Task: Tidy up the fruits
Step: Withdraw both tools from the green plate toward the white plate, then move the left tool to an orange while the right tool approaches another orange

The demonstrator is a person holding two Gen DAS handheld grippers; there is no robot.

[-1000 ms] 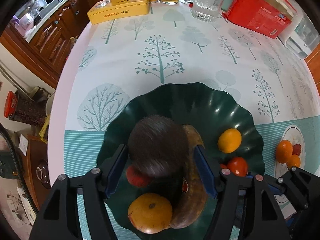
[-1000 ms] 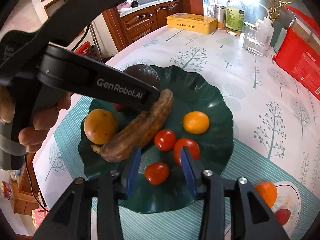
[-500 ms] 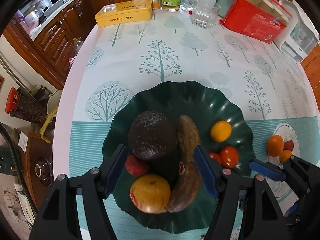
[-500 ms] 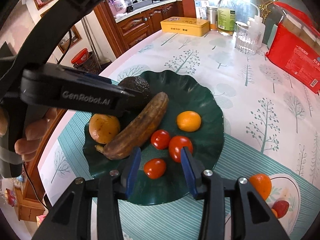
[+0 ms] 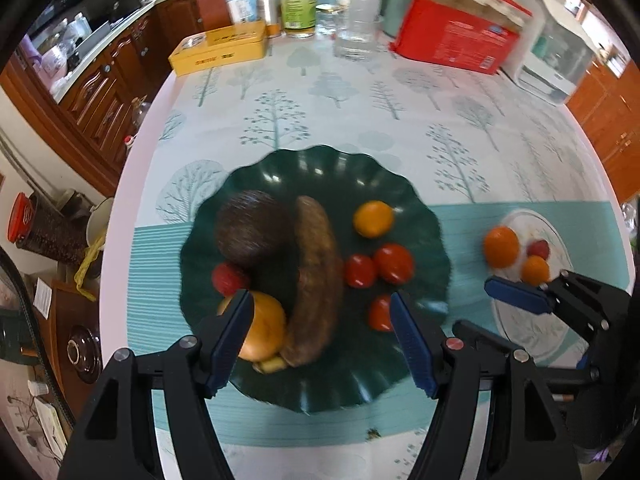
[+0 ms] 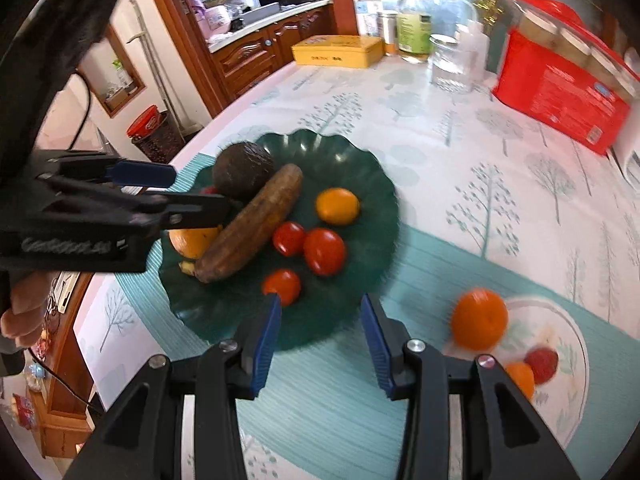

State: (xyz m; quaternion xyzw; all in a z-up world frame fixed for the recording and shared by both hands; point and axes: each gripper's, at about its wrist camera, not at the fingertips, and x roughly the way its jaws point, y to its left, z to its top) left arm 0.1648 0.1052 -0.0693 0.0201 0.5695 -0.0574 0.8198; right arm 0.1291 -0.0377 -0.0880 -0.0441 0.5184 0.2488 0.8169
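At far left in the left wrist view, the left gripper (image 5: pixel 322 332) hangs above the near rim of the dark green scalloped glass dish (image 5: pixel 320 172); its blue pads stand wide apart and hold nothing. Just beyond the left pad lie a round yellow-orange fruit (image 5: pixel 262 330) and a small red berry (image 5: pixel 228 278), with the dark brown rough-skinned avocado (image 5: pixel 250 230) behind them, touching the overripe brown banana (image 5: pixel 316 280). To the banana's right we see a small orange citrus (image 5: pixel 373 219) and three red cherry tomatoes (image 5: pixel 394 263), so most of the fruit is already collected in this dish.

Farther right, on the teal striped part of the tree-printed tablecloth (image 5: pixel 360 112), sits the small white patterned plate (image 6: pixel 560 312), holding a larger orange mandarin (image 6: pixel 479 318), a smaller orange fruit (image 6: pixel 520 378) and a red berry (image 6: pixel 541 360). The right gripper (image 6: pixel 320 334) hovers over the dish's near edge, beside that plate, its jaws narrow and empty.

We judge the step in hand to be fetching the next fruit from the plate. To do it well, we widen the right jaws before descending, centre them on the mandarin, which sits at the plate's left rim, and close gently at its widest girth. We then set it into the bare far side of the dish, clear of the tomatoes, which would roll if nudged.
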